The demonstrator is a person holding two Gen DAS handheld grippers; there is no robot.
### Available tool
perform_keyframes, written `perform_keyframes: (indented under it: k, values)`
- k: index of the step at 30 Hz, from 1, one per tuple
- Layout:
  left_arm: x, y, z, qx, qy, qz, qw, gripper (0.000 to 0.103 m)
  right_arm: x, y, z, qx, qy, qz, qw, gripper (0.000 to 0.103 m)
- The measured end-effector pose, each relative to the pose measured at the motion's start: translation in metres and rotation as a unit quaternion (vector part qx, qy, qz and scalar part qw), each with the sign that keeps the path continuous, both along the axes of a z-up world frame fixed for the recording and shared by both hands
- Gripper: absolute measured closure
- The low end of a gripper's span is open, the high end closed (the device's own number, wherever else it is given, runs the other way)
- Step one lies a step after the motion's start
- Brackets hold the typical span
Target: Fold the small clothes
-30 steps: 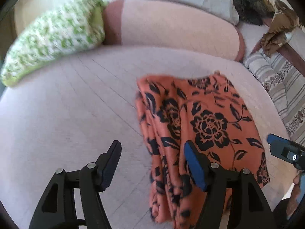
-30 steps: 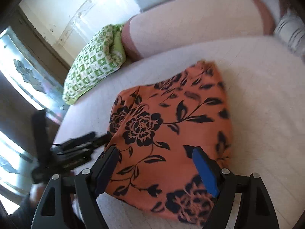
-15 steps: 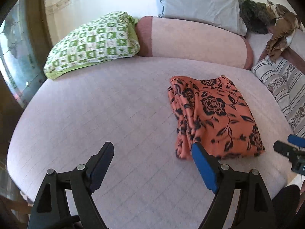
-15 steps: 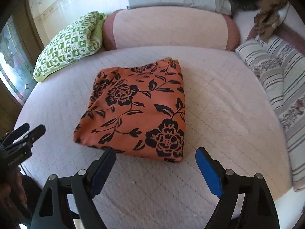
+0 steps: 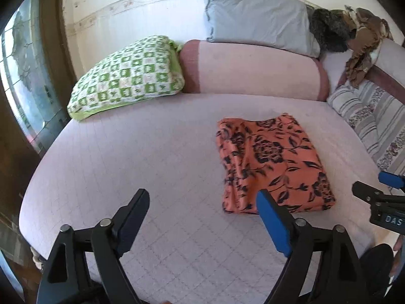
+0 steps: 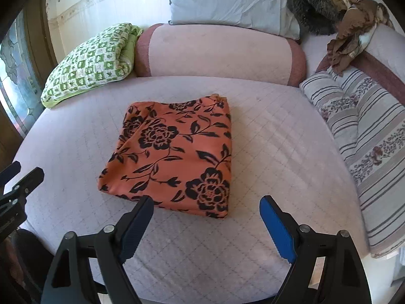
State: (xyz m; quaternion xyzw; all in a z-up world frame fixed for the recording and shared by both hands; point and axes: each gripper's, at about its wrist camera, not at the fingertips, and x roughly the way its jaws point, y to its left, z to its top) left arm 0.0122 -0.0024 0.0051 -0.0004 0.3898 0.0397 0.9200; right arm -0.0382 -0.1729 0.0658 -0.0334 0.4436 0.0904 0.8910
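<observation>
An orange garment with a black flower print lies folded into a flat rectangle on the pale quilted bed; it also shows in the right wrist view. My left gripper is open and empty, held back above the bed to the left of the garment's near edge. My right gripper is open and empty, just short of the garment's near edge. Each gripper shows at the edge of the other's view: the right one and the left one.
A green checked pillow and a pink bolster lie at the head of the bed, with a light blue pillow behind. Striped cushions line the right side. Brown and dark clothes are heaped at the far right corner.
Both grippers have pulled back and up from the folded garment, which now lies farther away in both views. The garment has not moved on the bed.
</observation>
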Motion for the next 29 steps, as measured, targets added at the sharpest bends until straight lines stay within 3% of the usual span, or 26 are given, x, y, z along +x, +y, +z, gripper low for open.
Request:
perform_keyframes:
  k: [8, 23, 27, 29]
  values:
    - [0.017, -0.019, -0.003, -0.019, 0.014, -0.017, 0.9996, 0.015, 0.009, -0.009, 0.002, -0.010, -0.006, -0.009, 1.000, 0.015]
    - [0.039, -0.027, -0.011, -0.013, 0.024, -0.020, 0.9994, 0.015, 0.024, 0.003, 0.002, -0.026, -0.011, 0.005, 1.000, 0.015]
    - [0.042, -0.033, -0.009, -0.009, 0.007, -0.028, 0.9995, 0.004, 0.028, 0.004, 0.001, -0.026, -0.008, 0.004, 1.000, 0.015]
    - [0.045, -0.035, -0.007, -0.007, 0.003, -0.029, 0.9996, 0.003, 0.030, 0.005, 0.001, -0.025, -0.007, 0.003, 1.000, 0.015]
